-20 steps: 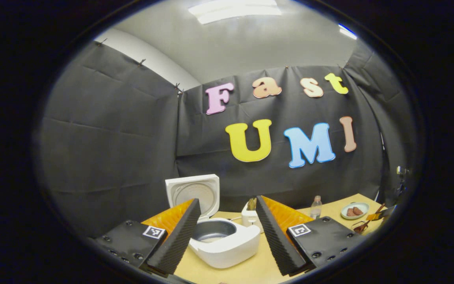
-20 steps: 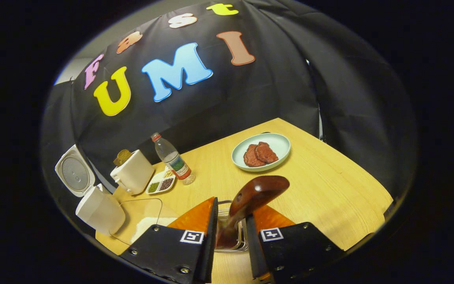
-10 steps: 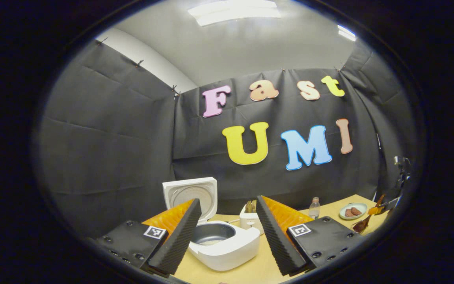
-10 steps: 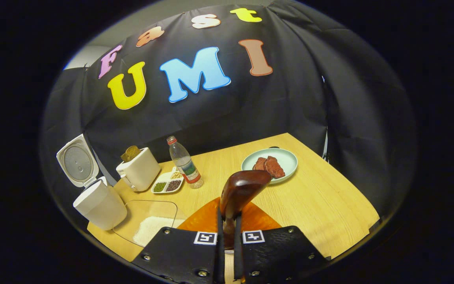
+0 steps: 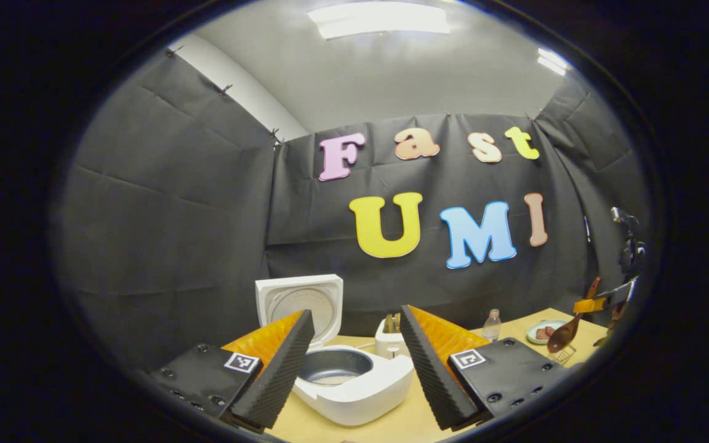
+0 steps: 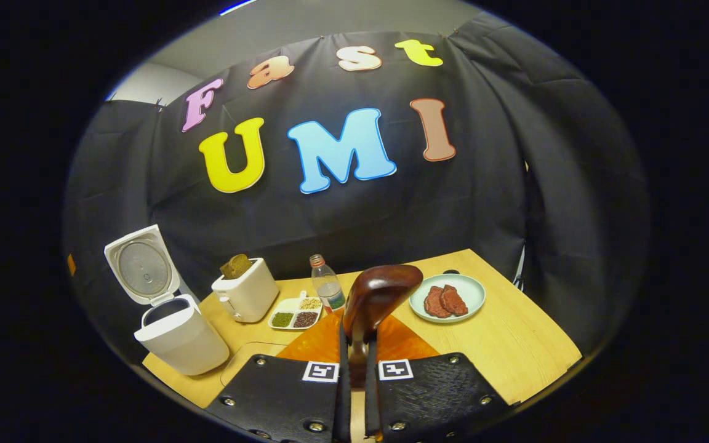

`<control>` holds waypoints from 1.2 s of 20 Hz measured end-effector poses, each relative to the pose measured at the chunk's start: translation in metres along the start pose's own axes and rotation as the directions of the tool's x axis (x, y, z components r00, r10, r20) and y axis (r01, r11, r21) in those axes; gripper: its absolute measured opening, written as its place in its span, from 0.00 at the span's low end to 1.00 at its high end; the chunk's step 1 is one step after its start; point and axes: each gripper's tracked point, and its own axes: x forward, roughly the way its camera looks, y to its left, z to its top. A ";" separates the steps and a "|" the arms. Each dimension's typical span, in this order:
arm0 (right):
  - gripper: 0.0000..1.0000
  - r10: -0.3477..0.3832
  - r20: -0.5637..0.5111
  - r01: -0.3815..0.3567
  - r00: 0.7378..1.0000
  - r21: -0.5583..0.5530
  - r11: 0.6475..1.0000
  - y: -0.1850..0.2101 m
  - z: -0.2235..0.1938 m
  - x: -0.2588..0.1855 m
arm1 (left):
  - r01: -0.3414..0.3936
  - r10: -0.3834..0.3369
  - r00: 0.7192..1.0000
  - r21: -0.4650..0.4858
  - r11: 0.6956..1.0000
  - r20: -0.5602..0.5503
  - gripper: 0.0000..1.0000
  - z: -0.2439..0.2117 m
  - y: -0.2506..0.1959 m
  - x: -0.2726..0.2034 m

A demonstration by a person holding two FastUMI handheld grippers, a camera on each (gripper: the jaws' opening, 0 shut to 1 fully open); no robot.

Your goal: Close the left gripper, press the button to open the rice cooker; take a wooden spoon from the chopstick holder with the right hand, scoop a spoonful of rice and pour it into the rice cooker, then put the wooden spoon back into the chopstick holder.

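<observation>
The white rice cooker [image 5: 360, 391] stands open just beyond my left gripper [image 5: 354, 314], whose fingers are spread wide and hold nothing. Its lid [image 5: 299, 300] is tipped up and the metal pot is bare. In the right gripper view my right gripper [image 6: 354, 369] is shut on the handle of the dark wooden spoon [image 6: 382, 295], whose bowl rises above the fingers. The rice cooker [image 6: 182, 335] sits far left there. In the left gripper view the spoon [image 5: 560, 335] hangs above the wire chopstick holder [image 5: 567, 354] at the far right.
On the wooden table [image 6: 514, 344] stand a white toaster [image 6: 247, 295] with bread, a divided dish [image 6: 296, 315] of beans, a small bottle [image 6: 328, 289] and a plate [image 6: 468, 286] with meat slices. A glass tray's edge [image 6: 244, 354] shows by my right fingers.
My right gripper closed on the spoon's handle and lifted it up out of the holder; its view now sits higher. The left gripper has barely shifted and stays open.
</observation>
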 end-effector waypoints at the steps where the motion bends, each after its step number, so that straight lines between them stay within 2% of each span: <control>1: 0.09 0.009 0.002 -0.009 1.000 0.003 1.000 0.009 0.000 0.001 | -0.004 0.004 1.000 -0.006 1.000 -0.003 0.97 -0.002 0.007 0.001; 6: 0.09 0.052 -0.022 -0.052 0.998 -0.010 0.999 0.049 -0.023 0.014 | -0.028 0.028 0.999 -0.012 1.000 -0.020 0.97 -0.013 0.043 0.004; 11: 0.09 0.023 -0.094 -0.035 0.995 -0.138 0.990 0.064 -0.072 0.034 | -0.044 0.044 0.998 -0.006 0.999 -0.041 0.97 -0.022 0.067 0.005; 16: 0.09 -0.039 -0.125 -0.001 0.991 -0.300 0.954 0.063 -0.111 0.052 | -0.061 0.062 0.996 0.023 0.998 -0.066 0.97 -0.033 0.086 -0.001; 19: 0.10 -0.058 -0.138 0.009 0.989 -0.332 0.943 0.070 -0.125 0.058 | -0.070 0.072 0.994 0.027 0.997 -0.087 0.97 -0.043 0.095 -0.002; 24: 0.10 -0.029 -0.171 -0.034 0.985 -0.355 0.934 0.090 -0.141 0.060 | -0.073 0.075 0.993 0.028 0.997 -0.091 0.96 -0.044 0.098 0.001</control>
